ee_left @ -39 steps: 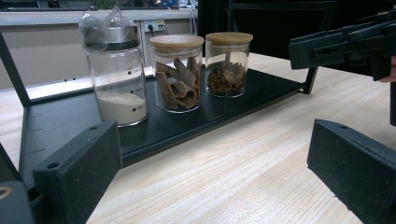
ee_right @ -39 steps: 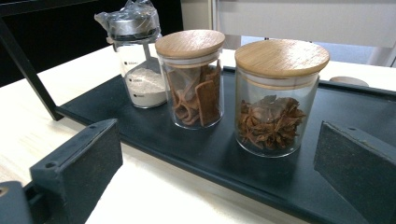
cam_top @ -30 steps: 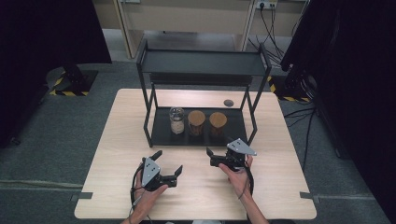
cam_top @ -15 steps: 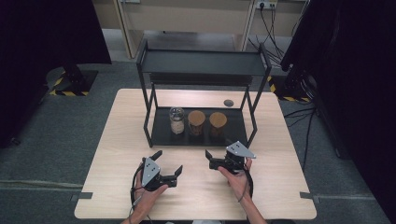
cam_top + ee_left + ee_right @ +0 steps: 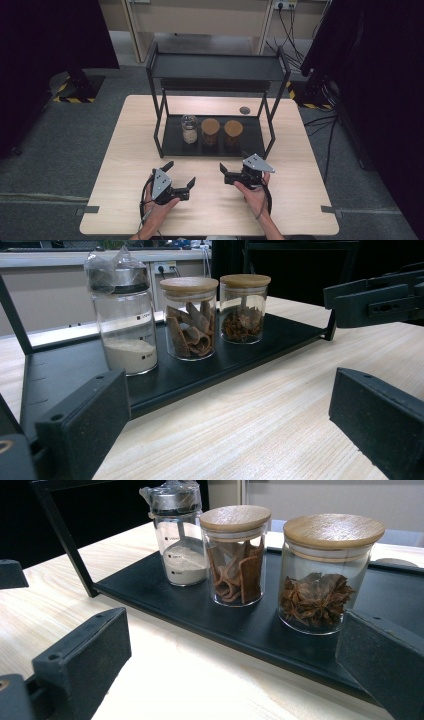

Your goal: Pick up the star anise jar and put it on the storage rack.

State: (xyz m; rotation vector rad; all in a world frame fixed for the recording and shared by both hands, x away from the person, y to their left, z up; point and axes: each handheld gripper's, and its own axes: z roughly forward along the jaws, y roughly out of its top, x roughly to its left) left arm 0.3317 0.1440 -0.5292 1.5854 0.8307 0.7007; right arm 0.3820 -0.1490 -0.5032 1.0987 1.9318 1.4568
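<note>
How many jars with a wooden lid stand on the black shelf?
2. The cinnamon jar stands in the middle of the row on the lower shelf, and the star anise jar stands beside it at one end. The third jar, the powder jar, has a metal lid.

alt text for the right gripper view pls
Three glass jars stand in a row on a black shelf tray: a metal-lidded shaker of white powder, a wooden-lidded jar of cinnamon sticks, then a jar of star anise. The right gripper sits open before them over the wooden table.
</note>
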